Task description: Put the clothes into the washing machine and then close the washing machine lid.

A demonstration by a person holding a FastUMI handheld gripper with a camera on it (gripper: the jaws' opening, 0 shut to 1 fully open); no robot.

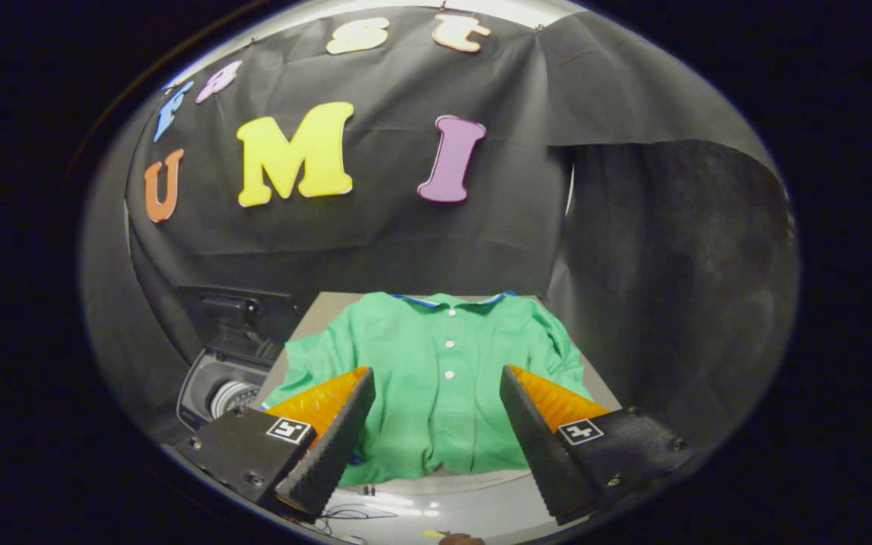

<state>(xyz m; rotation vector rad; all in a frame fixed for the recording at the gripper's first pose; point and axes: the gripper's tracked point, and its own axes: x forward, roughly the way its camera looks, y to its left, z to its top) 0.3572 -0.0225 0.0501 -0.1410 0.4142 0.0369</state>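
— What are the tongs [436, 378] doing?
— They are hanging spread wide, holding nothing, above the green shirt [436, 378].
— And the shirt?
— It is lying flat on the counter [315, 310], between and beyond the fingers [330, 446].
— The washing machine [228, 378]?
— It is standing off to the tongs' left, beside the counter, lid [235, 314] raised.
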